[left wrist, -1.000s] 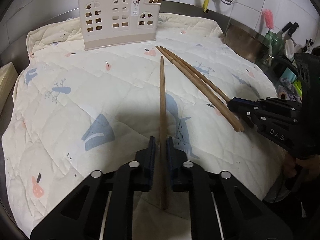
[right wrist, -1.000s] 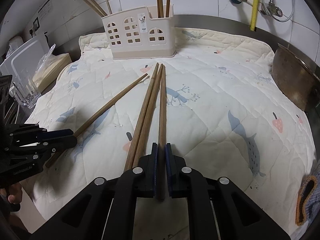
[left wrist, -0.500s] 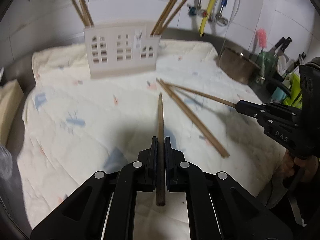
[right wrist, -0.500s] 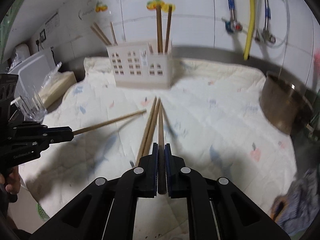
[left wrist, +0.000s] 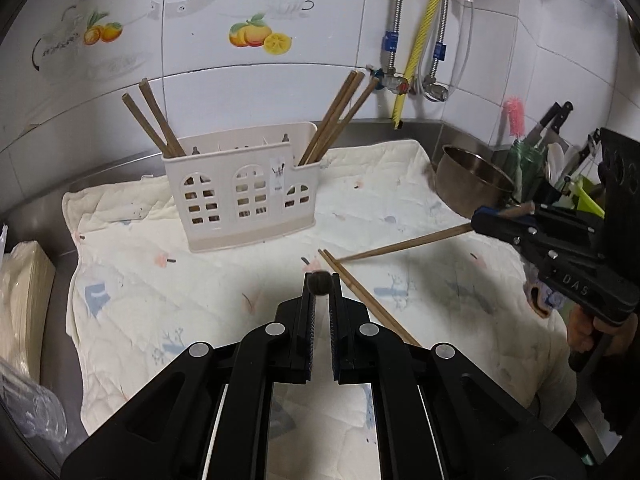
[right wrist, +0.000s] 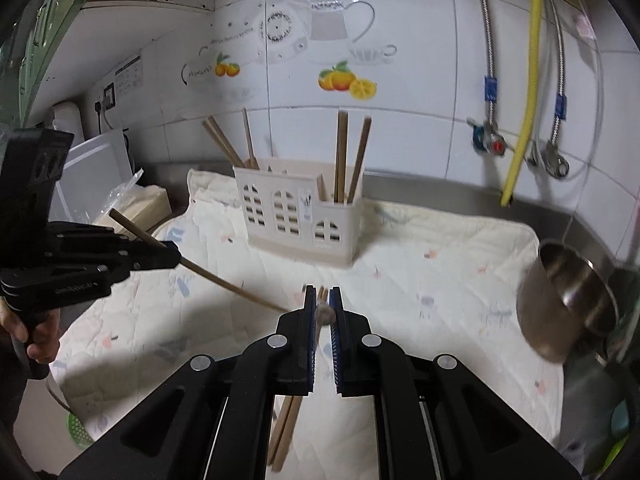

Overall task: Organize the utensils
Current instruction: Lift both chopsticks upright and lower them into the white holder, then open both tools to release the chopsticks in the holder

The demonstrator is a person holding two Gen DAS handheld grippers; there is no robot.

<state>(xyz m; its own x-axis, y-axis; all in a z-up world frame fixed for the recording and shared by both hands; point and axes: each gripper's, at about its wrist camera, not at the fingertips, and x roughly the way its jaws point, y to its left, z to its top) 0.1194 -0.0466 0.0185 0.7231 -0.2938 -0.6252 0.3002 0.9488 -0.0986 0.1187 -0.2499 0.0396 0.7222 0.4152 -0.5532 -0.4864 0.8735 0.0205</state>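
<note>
Left wrist view: the left gripper [left wrist: 321, 294] is seen with jaws pinching a brown chopstick [left wrist: 319, 283] end-on, only its round tip showing between the fingertips. It is held above a cream quilted mat [left wrist: 132, 280] spread over a steel counter. A beige utensil holder [left wrist: 240, 196] with arched window cutouts stands upright at the back of the mat. Two chopsticks are leaned in its left compartment [left wrist: 154, 120], three more in its right compartment [left wrist: 340, 116]. A pair of chopsticks [left wrist: 368, 300] is left lying flat on the mat, just right of the left gripper. The right gripper [left wrist: 476, 220] is seen at the right edge, jaws clamped on another chopstick [left wrist: 404, 244] whose far tip slants down toward the mat near the lying pair; whether the tip touches cannot be told. A steel pot [left wrist: 468, 184] is tilted at the right, near a knife rack and a pink brush.

Right wrist view: the right gripper [right wrist: 322, 308] is shown with jaws closed on its chopstick [right wrist: 323, 312], seen end-on and blurred. The lying pair [right wrist: 286, 428] is glimpsed below, between the fingers. The left gripper [right wrist: 174, 256] is at the left, its chopstick [right wrist: 224, 284] angled down over the mat [right wrist: 440, 280]. The holder [right wrist: 298, 220] is set straight ahead, the pot [right wrist: 568, 300] at the right.
</note>
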